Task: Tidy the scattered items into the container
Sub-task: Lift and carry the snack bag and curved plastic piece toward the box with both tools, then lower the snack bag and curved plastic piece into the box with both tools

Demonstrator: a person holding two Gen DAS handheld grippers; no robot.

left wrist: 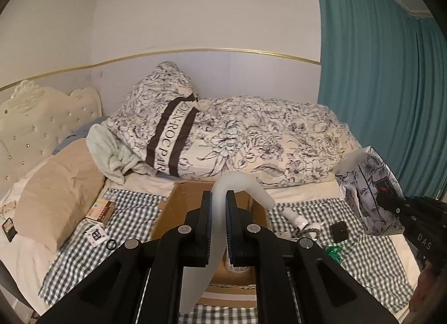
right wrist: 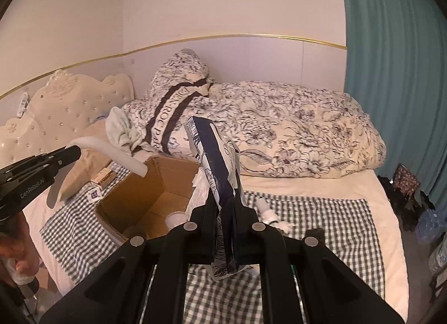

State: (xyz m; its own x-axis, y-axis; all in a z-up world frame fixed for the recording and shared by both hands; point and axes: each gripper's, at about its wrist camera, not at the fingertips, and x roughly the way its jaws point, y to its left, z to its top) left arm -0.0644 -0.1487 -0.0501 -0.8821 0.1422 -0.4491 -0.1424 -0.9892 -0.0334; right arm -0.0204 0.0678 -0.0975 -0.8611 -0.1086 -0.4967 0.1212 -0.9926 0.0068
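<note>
My left gripper [left wrist: 219, 198] is shut on a white curved hook-shaped piece [left wrist: 237, 181] whose free end arcs over the open cardboard box [left wrist: 178, 206]. In the right wrist view the same left gripper [right wrist: 75, 153] holds the white piece [right wrist: 111, 153] above the box's [right wrist: 139, 198] left rim. My right gripper [right wrist: 226, 206] is shut on a blue-and-white floral packet [right wrist: 218, 162], held upright just right of the box. From the left wrist view that packet [left wrist: 366, 181] hangs in the right gripper [left wrist: 387, 198] at the far right.
On the checked cloth [left wrist: 363, 254] lie a white bottle [left wrist: 293, 216], a small black block [left wrist: 339, 230], a green wrapper [left wrist: 333, 252], a flat carton [left wrist: 100, 210], a printed card [left wrist: 96, 234] and a black ring [left wrist: 111, 244]. A white round thing [right wrist: 174, 219] sits inside the box. Floral bedding [left wrist: 251, 134] lies behind.
</note>
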